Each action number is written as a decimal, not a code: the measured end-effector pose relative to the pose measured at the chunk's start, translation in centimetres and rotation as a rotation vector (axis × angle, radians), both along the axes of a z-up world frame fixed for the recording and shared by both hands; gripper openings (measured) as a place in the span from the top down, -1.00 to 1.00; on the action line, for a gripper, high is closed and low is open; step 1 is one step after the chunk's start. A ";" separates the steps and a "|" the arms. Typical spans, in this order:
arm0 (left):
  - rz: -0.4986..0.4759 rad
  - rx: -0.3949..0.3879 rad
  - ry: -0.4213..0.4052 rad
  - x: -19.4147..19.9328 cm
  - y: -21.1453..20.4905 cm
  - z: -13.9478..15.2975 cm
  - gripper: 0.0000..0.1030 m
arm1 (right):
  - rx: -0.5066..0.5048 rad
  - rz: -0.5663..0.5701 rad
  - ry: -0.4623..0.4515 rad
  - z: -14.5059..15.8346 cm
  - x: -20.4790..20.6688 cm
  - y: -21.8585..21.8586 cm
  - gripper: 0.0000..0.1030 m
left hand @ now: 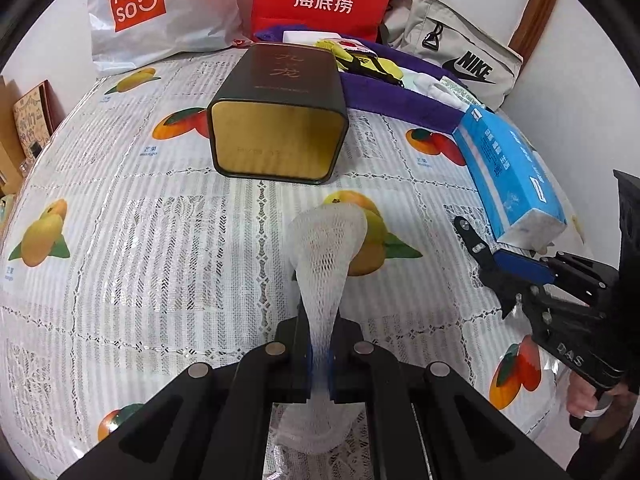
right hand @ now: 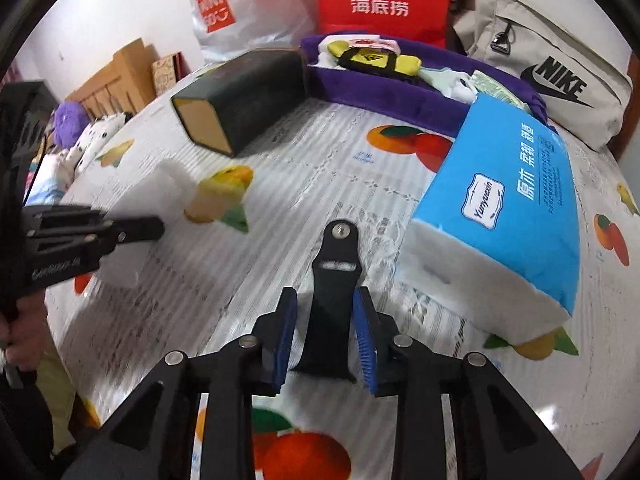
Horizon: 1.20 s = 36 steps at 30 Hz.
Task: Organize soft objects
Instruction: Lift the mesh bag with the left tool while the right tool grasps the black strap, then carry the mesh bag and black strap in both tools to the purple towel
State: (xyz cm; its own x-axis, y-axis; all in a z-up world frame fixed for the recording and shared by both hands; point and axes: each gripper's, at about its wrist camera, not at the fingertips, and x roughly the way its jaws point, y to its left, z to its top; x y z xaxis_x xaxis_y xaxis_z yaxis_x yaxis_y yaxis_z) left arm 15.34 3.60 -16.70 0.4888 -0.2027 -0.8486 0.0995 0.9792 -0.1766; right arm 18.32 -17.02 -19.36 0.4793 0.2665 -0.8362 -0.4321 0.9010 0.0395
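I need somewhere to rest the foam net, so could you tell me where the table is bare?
Bare cloth lies left of the dark tin, and between the tin and the foam net. The right is crowded: tissue pack, black strap, right tongs. The back is filled by the purple tray and bags.

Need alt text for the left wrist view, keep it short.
The left gripper is shut on a white foam net sleeve above a fruit-print tablecloth. Beyond lies a dark tin on its side; at right, a blue tissue pack and the right gripper.
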 end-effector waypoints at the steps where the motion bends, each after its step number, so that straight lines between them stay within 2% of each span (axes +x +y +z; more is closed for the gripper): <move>1: 0.002 -0.004 0.002 0.0 0.0 0.0 0.89 | -0.010 0.001 -0.011 0.0 0.0 0.0 0.59; 3: 0.002 -0.009 0.005 0.0 0.1 0.0 0.89 | -0.032 0.030 -0.026 0.2 -0.4 0.2 0.59; 10: 0.001 -0.008 0.003 0.1 -0.3 -0.1 0.89 | 0.019 -0.013 0.003 0.0 -1.0 -0.2 0.50; 14: -0.002 -0.035 0.001 0.2 0.0 0.0 0.89 | 0.002 -0.011 -0.032 -0.1 -1.1 0.1 0.58; 17: 0.004 -0.056 0.006 -0.1 0.3 0.0 0.90 | 0.025 -0.004 -0.018 0.3 -1.8 -0.5 0.59; 26: 0.021 -0.028 0.007 -1.2 0.4 0.4 0.90 | 0.024 -0.070 -0.003 0.7 -4.1 -3.3 0.59; 36: 0.032 -0.016 -0.027 -1.2 0.7 3.1 0.90 | 0.034 -0.125 -0.045 2.8 -5.4 -5.6 0.59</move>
